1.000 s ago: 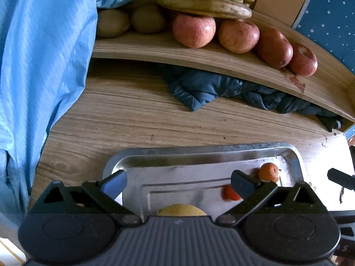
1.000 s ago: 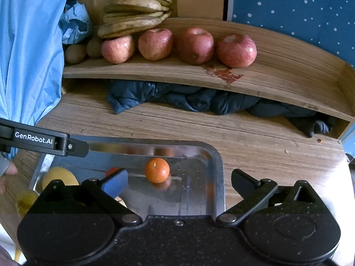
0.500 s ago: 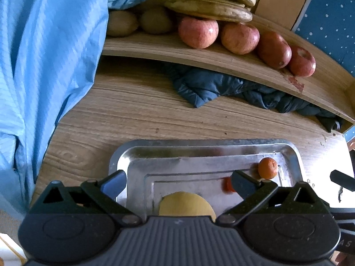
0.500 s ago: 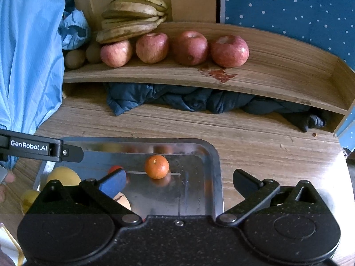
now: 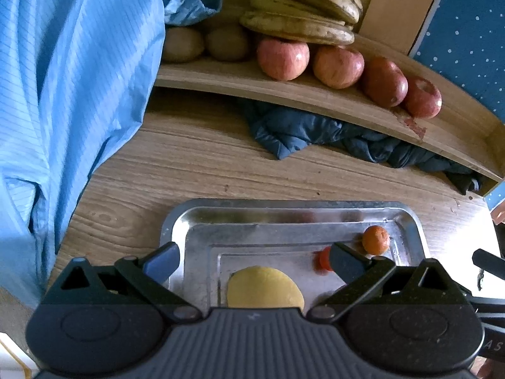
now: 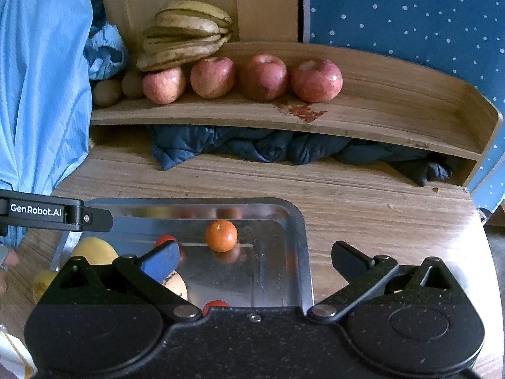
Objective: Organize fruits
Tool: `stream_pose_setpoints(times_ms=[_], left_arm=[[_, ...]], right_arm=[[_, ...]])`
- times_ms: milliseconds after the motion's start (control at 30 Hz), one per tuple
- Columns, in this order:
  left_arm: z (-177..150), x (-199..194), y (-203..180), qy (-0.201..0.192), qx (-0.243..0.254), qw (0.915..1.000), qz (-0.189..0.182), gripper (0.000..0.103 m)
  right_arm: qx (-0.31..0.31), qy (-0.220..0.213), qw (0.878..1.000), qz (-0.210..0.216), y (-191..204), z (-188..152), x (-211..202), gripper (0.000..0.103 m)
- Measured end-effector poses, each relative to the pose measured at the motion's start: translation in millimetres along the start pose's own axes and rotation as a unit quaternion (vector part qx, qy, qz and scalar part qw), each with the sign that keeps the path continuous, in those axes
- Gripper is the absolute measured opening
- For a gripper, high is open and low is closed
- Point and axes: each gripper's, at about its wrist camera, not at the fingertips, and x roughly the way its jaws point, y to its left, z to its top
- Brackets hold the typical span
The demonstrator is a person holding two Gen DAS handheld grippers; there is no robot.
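A steel tray (image 5: 284, 208) (image 6: 296, 237) lies on the wooden table. In it are a small orange (image 5: 375, 239) (image 6: 221, 235), a small red fruit (image 5: 321, 260) (image 6: 164, 240) and a yellow fruit (image 5: 265, 287) (image 6: 93, 249). My left gripper (image 5: 252, 260) hangs open over the tray, the yellow fruit just below its fingers. My right gripper (image 6: 252, 260) is open above the tray's right rim. On the shelf (image 6: 378, 107) sit several red apples (image 6: 263, 75) (image 5: 282, 58), bananas (image 6: 186, 36) (image 5: 303, 15) and two brown kiwis (image 5: 227, 42) (image 6: 105, 93).
A dark blue cloth (image 6: 284, 148) (image 5: 315, 132) is stuffed under the shelf. A light blue garment (image 5: 63, 94) (image 6: 41, 79) hangs along the left. More fruit (image 6: 176, 284) lies at the tray's near edge. Bare shelf board lies right of the apples.
Both grippers have drawn back and risen a little, so more of the tray and the yellow fruit shows. The fruits have not moved.
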Motion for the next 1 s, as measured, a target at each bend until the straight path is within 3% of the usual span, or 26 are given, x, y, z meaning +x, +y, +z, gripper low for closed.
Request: stream_pose_setpoints(times_ms=[1000], left_arm=[[-28, -49, -10, -0.068, 0.006, 0.9971, 0.033, 0.103]], right_arm=[[-0.011, -0.041, 0.999, 0.018, 1, -15, -39, 0.102]])
